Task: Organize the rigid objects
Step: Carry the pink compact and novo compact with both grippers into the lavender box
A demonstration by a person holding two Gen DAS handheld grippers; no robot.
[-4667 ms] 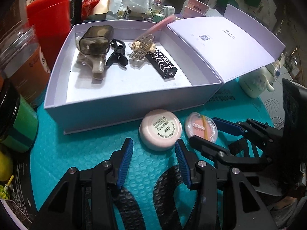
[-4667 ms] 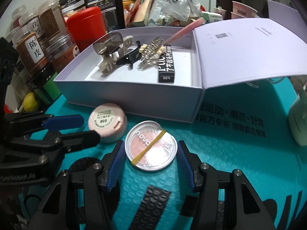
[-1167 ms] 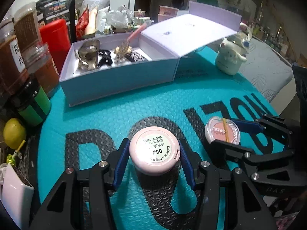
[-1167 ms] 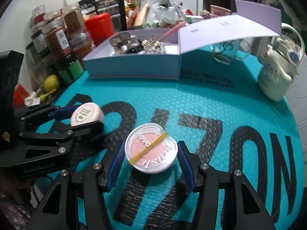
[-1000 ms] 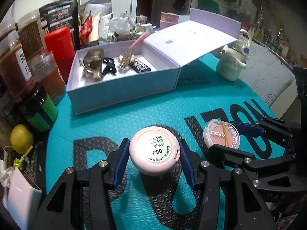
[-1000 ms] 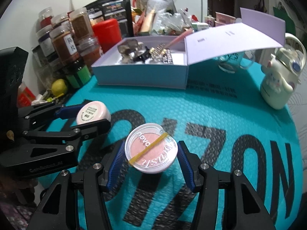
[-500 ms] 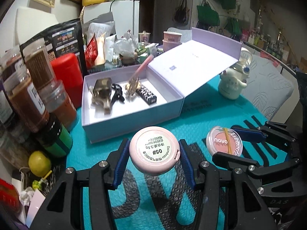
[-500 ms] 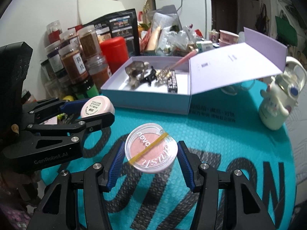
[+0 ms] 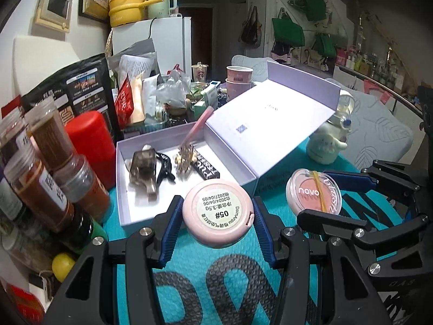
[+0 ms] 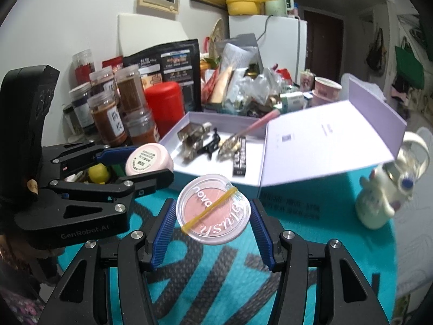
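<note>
Both compacts are up off the teal mat (image 9: 216, 279) and in carriage toward the open box (image 9: 127, 189), so the step in hand looks like the transport leg, with the drop into the box next.

Starting at the left: jars (image 9: 40, 162) and a red canister (image 9: 92, 146) crowd the mat's left edge, just beside the box's left wall. The box sits toward the mat's far side, its lid (image 9: 270, 124) swung open to the right. Along its back wall lie hair clips (image 9: 151, 168) and a black tube (image 9: 205, 168); the near half of its floor is bare.

The left gripper (image 9: 217, 214) is clamped on the pink compact (image 9: 217, 212), label side up, one blue finger (image 9: 170, 230) pressed to each side. The compact hangs over the box's near wall, close to its right corner.

Further right, the right gripper (image 10: 212, 214) pinches the blush (image 10: 212, 212), a clear-lidded compact with a yellow band across it. It hovers over the mat just short of the box's near right corner, below the lid's edge.

The next move, as I judge it, calls for carrying each compact forward over the near wall, lowering it onto the bare floor clear of the clips and tube, then opening. The right gripper must mind the overhanging lid. A mug (image 10: 379, 197) stands well off to the right.
</note>
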